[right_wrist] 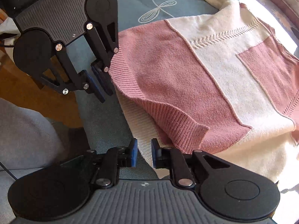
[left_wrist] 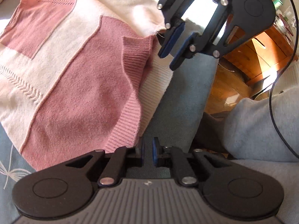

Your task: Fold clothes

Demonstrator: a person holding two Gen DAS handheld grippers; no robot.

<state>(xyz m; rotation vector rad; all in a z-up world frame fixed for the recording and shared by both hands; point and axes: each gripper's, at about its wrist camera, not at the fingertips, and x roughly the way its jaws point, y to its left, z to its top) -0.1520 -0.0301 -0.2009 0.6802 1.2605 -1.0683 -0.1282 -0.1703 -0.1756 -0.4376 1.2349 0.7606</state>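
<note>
The sweater [left_wrist: 78,78], pink and cream in blocks with a cable-knit stripe, lies spread on the blue-grey tabletop [left_wrist: 179,97], its ribbed pink hem folded back over a cream ribbed layer near the edge closest to me. A white dragonfly pattern [right_wrist: 158,11] is printed on the cloth covering beyond the garment. My left claw [left_wrist: 148,152] hangs just off the hem's corner with its blue pads a narrow slit apart, nothing between them. My right claw [right_wrist: 143,154] is slightly spread, wider than the left, over the edge of the cream ribbing; the pads do not press on the knit. Each claw shows in the other's view, pointing steeply down beside the hem, both free of fabric. Past the tabletop's edge the room has a warm wooden floor [left_wrist: 228,85] with a wooden cabinet [left_wrist: 261,56] catching strong sunlight. My leg in grey fabric [left_wrist: 261,127] sits below the edge, and a black cable [left_wrist: 274,100] loops across it. Sun glare washes out the sweater's far side.
</note>
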